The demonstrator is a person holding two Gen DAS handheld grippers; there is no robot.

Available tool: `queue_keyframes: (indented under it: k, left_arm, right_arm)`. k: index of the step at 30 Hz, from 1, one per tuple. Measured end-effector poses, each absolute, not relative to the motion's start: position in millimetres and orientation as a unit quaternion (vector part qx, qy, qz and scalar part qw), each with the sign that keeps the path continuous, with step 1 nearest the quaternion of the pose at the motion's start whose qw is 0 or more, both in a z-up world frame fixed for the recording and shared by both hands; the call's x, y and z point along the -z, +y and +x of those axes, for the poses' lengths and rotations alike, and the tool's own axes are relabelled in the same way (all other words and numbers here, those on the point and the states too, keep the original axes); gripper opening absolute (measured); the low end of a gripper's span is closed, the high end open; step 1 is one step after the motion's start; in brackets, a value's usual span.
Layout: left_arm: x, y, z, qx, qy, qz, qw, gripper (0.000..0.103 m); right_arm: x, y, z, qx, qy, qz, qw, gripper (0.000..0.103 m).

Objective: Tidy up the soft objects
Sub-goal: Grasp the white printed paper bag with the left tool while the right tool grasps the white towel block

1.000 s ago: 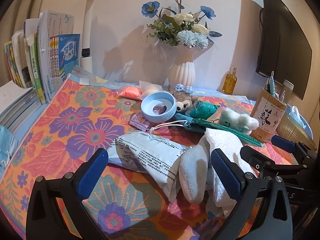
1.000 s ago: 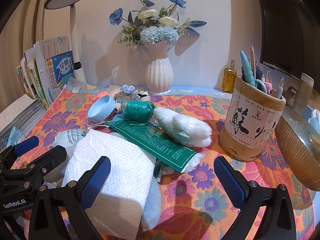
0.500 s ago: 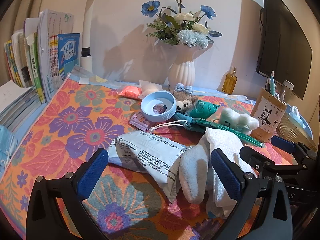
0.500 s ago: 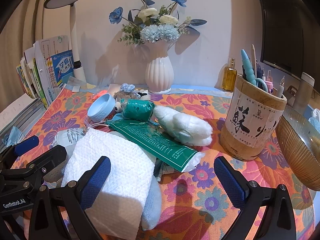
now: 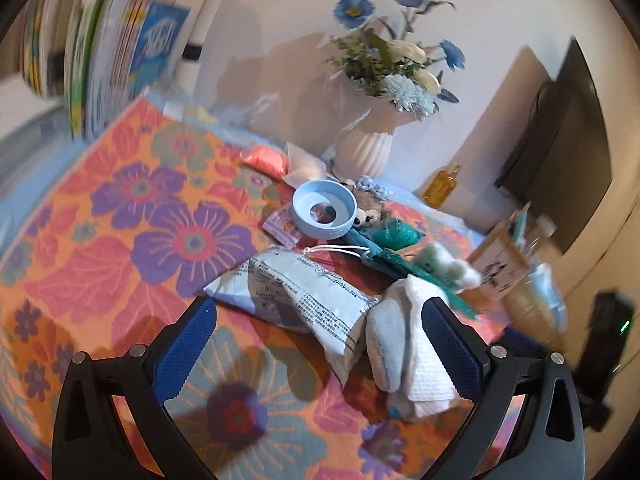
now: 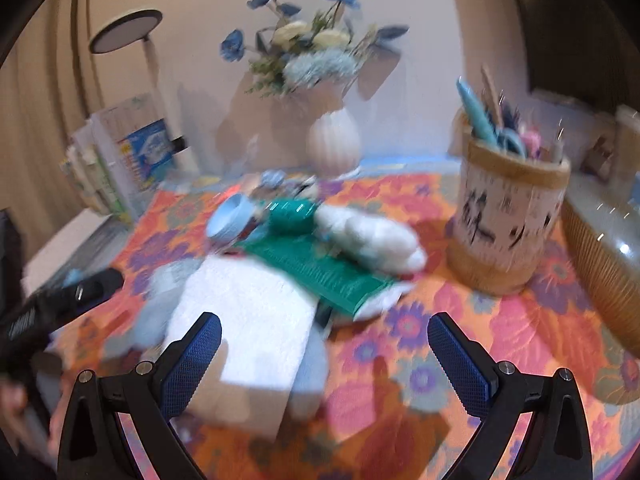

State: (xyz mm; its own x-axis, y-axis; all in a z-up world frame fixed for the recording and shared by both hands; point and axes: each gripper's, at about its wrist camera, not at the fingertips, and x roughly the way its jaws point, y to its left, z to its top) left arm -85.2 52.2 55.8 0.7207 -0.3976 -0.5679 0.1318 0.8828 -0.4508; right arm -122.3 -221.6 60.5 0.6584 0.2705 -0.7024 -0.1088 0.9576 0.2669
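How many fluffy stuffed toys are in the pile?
2: a brown plush toy behind the blue ring, and a white plush toy beside the pen holder. Others may be hidden.

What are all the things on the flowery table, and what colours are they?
Tablecloth: one, orange with purple flowers, covers the table.
Printed packet: one, white-grey, near the front.
Folded towel: one, white, on a pale blue soft thing.
Green packet: one, lying flat in the middle.
Fluffy toy: one, white, on the green packet.
Teal bundle: one, behind the green packet.
Ring-shaped dish: one, light blue, middle.
Vase: one, white, blue and white flowers, at the back.
Pen holder: one, tan, on the right.
Books: several, upright, back left.
Left tool: one, black with blue pads, open.
Right tool: one, the same, open.
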Motion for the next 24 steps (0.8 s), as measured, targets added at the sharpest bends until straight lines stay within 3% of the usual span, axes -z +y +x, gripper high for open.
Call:
queue_keyframes:
  k: [10,13,16,21,22,23,24]
  left_arm:
    - [-39.4,34.9,-54.1,0.146,0.410,-0.224,0.872,0.101]
    - [-31.0,39.8,-36.7,0.137,0.427,-0.268,0.852,0.093]
    - [-25.8,36.7,-29.9,0.134,0.434,-0.280,0.846,0.093]
    - [-23.6,24.0,-24.9,0.100,0.432,-0.247,0.862,0.067]
    - [-24.1,23.0,-25.0,0.095,0.429,-0.241,0.865,0.059]
    - [-25.2,22.0,-25.6,0.094,0.427,-0.235,0.868,0.048]
    - [-26.4,22.2,-26.5,0.096,0.425,-0.232,0.870,0.046]
  right_arm:
    - [-33.8,-213.8,-94.9,-0.168,0.473,0.208,0.840,0.103]
    - [-31.1,-215.0,-87.2,-0.178,0.469,0.245,0.830,0.103]
    - [-34.7,-207.4,-83.2,-0.175,0.467,0.229,0.836,0.103]
    - [-38.6,-181.8,-74.0,-0.163,0.465,0.178,0.852,0.101]
    - [-41.0,-172.6,-73.4,-0.157,0.462,0.148,0.860,0.098]
    - [-42.4,-165.7,-73.7,-0.153,0.459,0.124,0.866,0.079]
    - [-42.9,-162.2,-74.0,-0.146,0.459,0.103,0.870,0.057]
